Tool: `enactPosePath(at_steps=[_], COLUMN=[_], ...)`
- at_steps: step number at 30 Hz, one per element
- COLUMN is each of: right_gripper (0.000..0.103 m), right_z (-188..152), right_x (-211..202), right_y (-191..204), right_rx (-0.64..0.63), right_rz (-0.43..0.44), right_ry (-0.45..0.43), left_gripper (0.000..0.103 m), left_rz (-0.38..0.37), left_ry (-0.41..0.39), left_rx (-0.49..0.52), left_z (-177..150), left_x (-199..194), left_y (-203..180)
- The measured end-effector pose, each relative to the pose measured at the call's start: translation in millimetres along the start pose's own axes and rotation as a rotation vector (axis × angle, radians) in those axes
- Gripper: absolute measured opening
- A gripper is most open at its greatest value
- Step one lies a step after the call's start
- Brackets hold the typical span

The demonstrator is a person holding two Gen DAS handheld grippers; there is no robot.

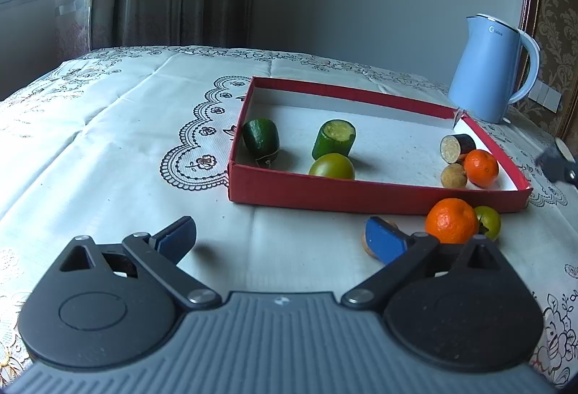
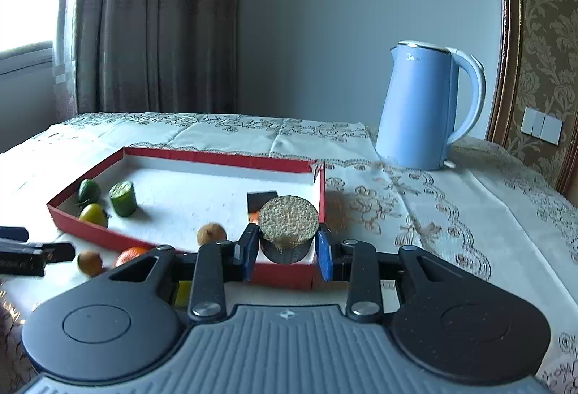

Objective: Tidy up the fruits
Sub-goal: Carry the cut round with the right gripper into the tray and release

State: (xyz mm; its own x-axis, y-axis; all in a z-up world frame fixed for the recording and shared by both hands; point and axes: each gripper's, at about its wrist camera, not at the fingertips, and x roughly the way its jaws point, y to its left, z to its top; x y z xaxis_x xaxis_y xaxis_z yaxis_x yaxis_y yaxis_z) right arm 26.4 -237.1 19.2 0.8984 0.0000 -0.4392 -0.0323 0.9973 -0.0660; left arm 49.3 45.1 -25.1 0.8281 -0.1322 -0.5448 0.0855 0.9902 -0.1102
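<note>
A red tray (image 1: 325,193) holds two cucumber pieces (image 1: 261,140), a green tomato (image 1: 331,167), a dark eggplant piece (image 1: 456,148), a mandarin (image 1: 481,167) and a longan (image 1: 453,176). Outside its front edge lie a mandarin (image 1: 451,220) and a green tomato (image 1: 488,222). My left gripper (image 1: 281,238) is open and empty over the cloth; a small brown fruit (image 1: 368,244) lies behind its right pad. My right gripper (image 2: 288,249) is shut on an eggplant piece (image 2: 288,228) above the tray's near right corner (image 2: 285,273).
A blue kettle (image 1: 491,69) stands behind the tray's right corner; it also shows in the right wrist view (image 2: 422,105). A patterned tablecloth (image 1: 108,141) covers the table. A curtain and wall stand behind.
</note>
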Motion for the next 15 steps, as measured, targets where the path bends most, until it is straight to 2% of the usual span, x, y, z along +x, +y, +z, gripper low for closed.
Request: enactPosePath(at_steps=[15], right_gripper=[0.033], right_z=[35.4], right_x=[90.1], right_y=[61.3], right_rx=[-0.114], right_rz=[0.109], right_ry=[0.079], left_gripper=[0.100], left_rz=[-0.008], left_ry=[0.006], left_rx=[-0.001], left_z=[0.0], left_x=[0.3], left_y=[0.5])
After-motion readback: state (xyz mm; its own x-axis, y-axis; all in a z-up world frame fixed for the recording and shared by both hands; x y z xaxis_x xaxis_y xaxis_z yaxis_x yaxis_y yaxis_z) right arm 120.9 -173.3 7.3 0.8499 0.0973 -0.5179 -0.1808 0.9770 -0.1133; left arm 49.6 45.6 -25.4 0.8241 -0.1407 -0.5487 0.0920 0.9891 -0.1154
